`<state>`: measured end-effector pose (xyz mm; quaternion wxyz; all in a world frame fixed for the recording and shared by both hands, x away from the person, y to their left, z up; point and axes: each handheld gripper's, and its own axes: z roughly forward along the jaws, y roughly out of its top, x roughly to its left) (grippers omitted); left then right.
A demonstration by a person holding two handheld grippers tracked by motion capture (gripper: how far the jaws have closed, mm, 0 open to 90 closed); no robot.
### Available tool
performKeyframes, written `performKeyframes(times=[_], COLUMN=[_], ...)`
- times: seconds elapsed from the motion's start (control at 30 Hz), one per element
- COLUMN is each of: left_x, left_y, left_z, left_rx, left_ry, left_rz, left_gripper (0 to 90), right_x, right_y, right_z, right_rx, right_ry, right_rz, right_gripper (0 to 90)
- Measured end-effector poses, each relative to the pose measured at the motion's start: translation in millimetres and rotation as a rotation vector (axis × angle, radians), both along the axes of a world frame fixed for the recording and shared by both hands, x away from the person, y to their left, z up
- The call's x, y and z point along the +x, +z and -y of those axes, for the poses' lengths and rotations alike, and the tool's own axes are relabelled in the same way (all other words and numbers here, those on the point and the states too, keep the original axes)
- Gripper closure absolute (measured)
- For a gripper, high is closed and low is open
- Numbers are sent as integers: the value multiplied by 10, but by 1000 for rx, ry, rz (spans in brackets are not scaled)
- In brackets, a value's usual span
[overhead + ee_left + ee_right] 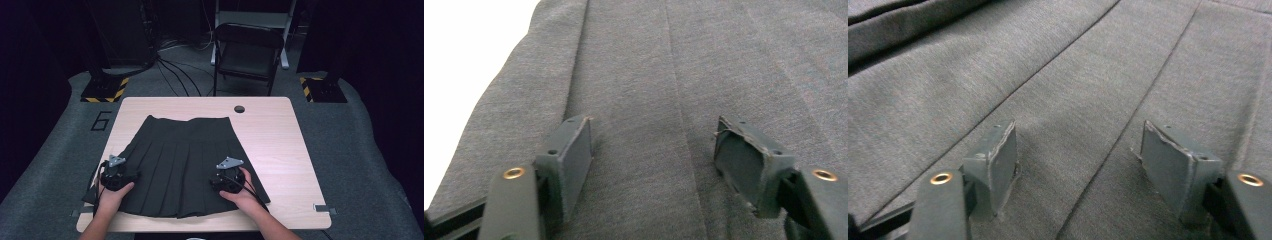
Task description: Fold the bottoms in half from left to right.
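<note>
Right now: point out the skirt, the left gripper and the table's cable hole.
skirt (180,160), high view, middle of the pleated front.
left gripper (651,150), left gripper view, gap midway between its open jaws.
cable hole (239,109), high view, centre of the dark round opening.

The skirt (182,162) is matt dark-grey cloth with a fine heathered weave, pressed into crisp pleats. It lies on a bench (280,145) of pale, smooth wood-look laminate with faint grain. The left gripper (654,150) has matt dark pads (576,155) with scuffed edges and brass-coloured eyelets; a dull grey plate (116,160) tops it at 9 o'clock of the skirt.
</note>
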<state>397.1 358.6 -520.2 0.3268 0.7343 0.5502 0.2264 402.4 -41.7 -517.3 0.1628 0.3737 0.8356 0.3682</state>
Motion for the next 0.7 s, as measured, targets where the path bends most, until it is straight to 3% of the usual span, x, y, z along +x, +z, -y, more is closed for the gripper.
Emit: performKeyframes(times=[0.23, 0.47, 0.7], left_x=[-14, -47, -65], left_y=[103, 182, 211], left_z=[-109, -246, -469], left_rx=[-52, -32, -59], left_ry=[31, 50, 124], left_rz=[41, 61, 75], left_gripper=[365, 382, 392], right_x=[-7, 10, 26], right_y=[122, 167, 181], right_z=[79, 116, 164], right_rx=[46, 45, 33], right_ry=[-3, -8, -17], right_rz=[9, 0, 13], right_gripper=[359, 423, 424])
